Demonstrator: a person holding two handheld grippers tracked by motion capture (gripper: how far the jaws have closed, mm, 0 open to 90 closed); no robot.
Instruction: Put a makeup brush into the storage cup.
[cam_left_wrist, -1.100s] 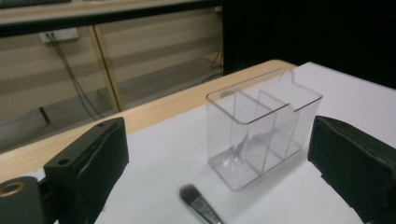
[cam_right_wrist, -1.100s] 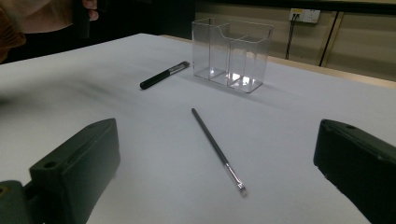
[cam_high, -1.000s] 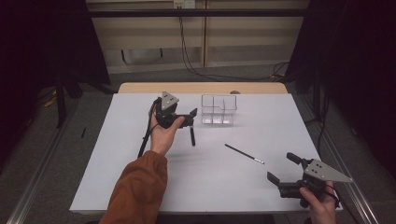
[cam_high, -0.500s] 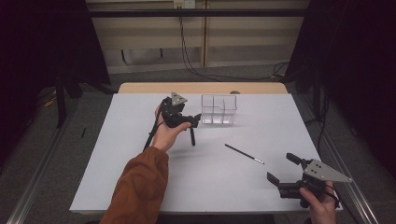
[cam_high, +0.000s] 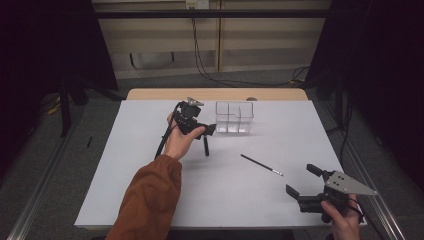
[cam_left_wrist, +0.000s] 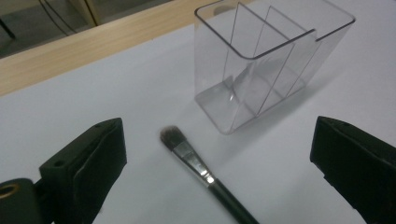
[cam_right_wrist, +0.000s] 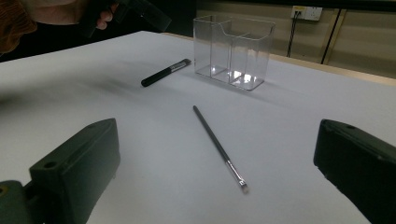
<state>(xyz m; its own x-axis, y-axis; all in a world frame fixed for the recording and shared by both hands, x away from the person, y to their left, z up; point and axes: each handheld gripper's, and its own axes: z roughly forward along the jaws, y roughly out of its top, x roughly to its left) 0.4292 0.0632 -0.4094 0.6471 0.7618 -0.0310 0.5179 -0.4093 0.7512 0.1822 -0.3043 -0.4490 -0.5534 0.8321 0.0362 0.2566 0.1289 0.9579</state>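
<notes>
A clear divided organizer (cam_high: 234, 117) stands upright at the back of the white table (cam_high: 125, 190). In front of its left end lies a short thick makeup brush (cam_high: 205, 145). My left gripper (cam_high: 203, 131) hovers open over this brush. In the left gripper view the brush (cam_left_wrist: 196, 163) lies between the wide-apart jaws, bristles toward the organizer (cam_left_wrist: 266, 60). A thin long brush (cam_high: 261, 165) lies at centre right. My right gripper (cam_high: 303, 180) is open near the front right corner and holds nothing. In the right gripper view the thin brush (cam_right_wrist: 217, 142) lies just ahead.
A wooden table edge (cam_high: 215, 94) runs along the back behind the organizer. Cables (cam_high: 200, 55) hang down the wall beyond. The person's orange sleeve (cam_high: 147, 200) crosses the front left of the table. The left gripper's cable (cam_high: 162, 142) trails beside the hand.
My left gripper has shifted right toward the organizer and now sits over the thick brush. The right gripper and both brushes have stayed in place.
</notes>
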